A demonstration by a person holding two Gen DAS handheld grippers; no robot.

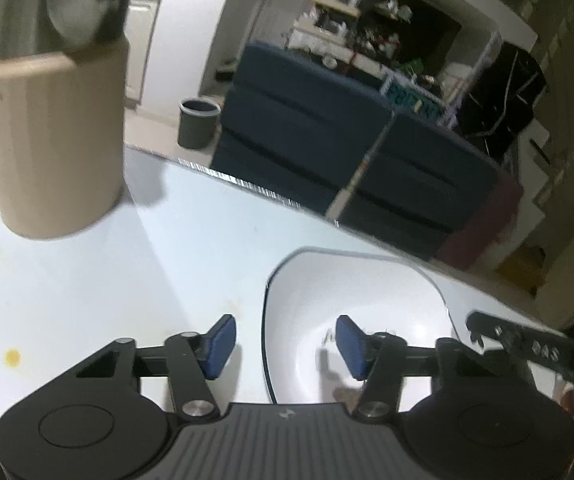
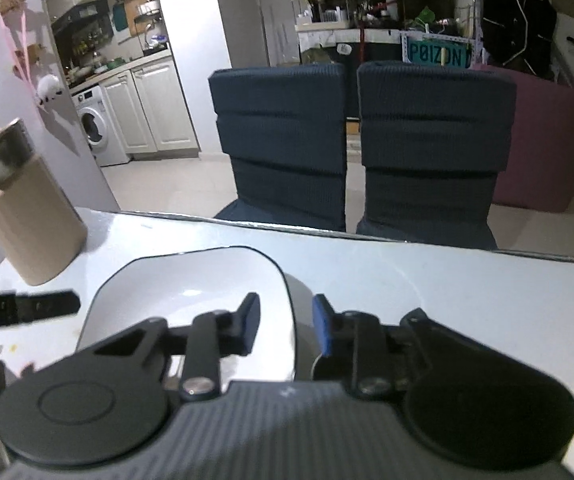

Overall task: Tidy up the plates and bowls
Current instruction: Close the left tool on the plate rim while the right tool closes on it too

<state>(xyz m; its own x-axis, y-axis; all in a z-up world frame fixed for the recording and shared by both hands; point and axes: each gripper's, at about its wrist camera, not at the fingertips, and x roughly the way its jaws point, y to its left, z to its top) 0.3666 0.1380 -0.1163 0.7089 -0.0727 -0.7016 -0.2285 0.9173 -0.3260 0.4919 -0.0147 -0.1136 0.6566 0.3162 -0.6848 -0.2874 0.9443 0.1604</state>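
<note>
A white bowl [image 1: 351, 300] with a thin dark rim sits on the pale table [image 1: 87, 288], near its far edge. My left gripper [image 1: 283, 344] straddles the bowl's left rim, one blue pad outside and the other inside, both well clear of the wall. In the right wrist view the bowl [image 2: 191, 280] lies left of centre. My right gripper [image 2: 287, 320] straddles its right rim with a narrower gap, and a strip of white still shows between the inner finger and the rim. Each view catches the other gripper's dark finger at its side edge.
A beige canister [image 1: 51, 140] with a metal lid stands at the table's left, also in the right wrist view [image 2: 31, 220]. Two dark blue chairs [image 2: 283, 140] stand just beyond the far table edge [image 2: 367, 240]. A grey bin [image 1: 197, 122] is on the floor.
</note>
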